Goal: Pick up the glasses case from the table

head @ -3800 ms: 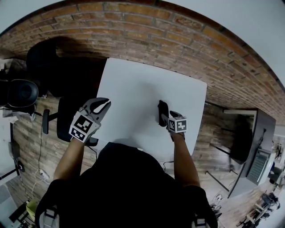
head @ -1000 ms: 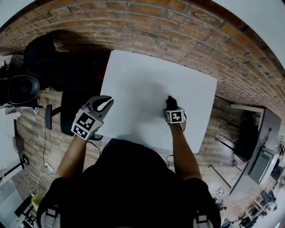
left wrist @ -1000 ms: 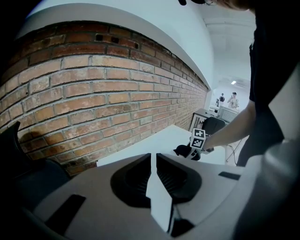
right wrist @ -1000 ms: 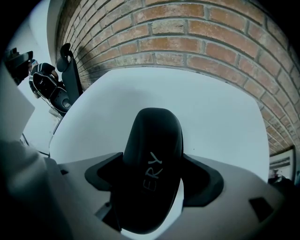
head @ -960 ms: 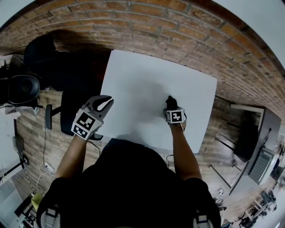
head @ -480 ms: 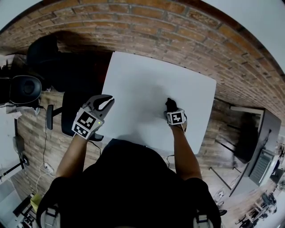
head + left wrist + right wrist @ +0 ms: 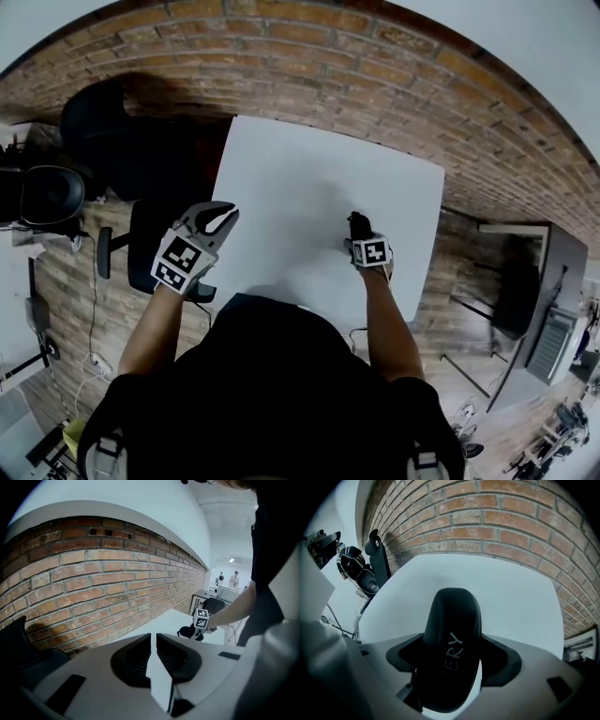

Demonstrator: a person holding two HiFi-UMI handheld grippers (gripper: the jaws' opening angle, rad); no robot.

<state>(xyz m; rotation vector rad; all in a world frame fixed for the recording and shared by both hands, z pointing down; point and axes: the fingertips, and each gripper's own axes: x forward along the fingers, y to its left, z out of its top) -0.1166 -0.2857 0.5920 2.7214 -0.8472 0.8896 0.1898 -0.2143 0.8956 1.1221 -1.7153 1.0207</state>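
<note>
A black glasses case (image 7: 451, 644) with pale lettering sits between the jaws of my right gripper (image 7: 452, 663), which is shut on it. In the head view the glasses case (image 7: 359, 226) pokes out beyond the right gripper (image 7: 367, 246) over the right part of the white table (image 7: 300, 187). Whether the case touches the tabletop I cannot tell. My left gripper (image 7: 214, 222) hovers at the table's left edge, shut, with nothing between its jaws. From the left gripper view, the left gripper (image 7: 153, 646) points across the table toward the right gripper's marker cube (image 7: 201, 618).
A brick wall (image 7: 309, 56) runs along the table's far side. A dark office chair (image 7: 103, 131) stands at the far left, another chair (image 7: 150, 244) just left of the table. A dark cabinet (image 7: 525, 291) stands to the right. Wood-plank floor surrounds the table.
Over 3.8 s the right gripper swung the case from lying sideways to pointing away, and the view shifted. In the last second, hardly any motion.
</note>
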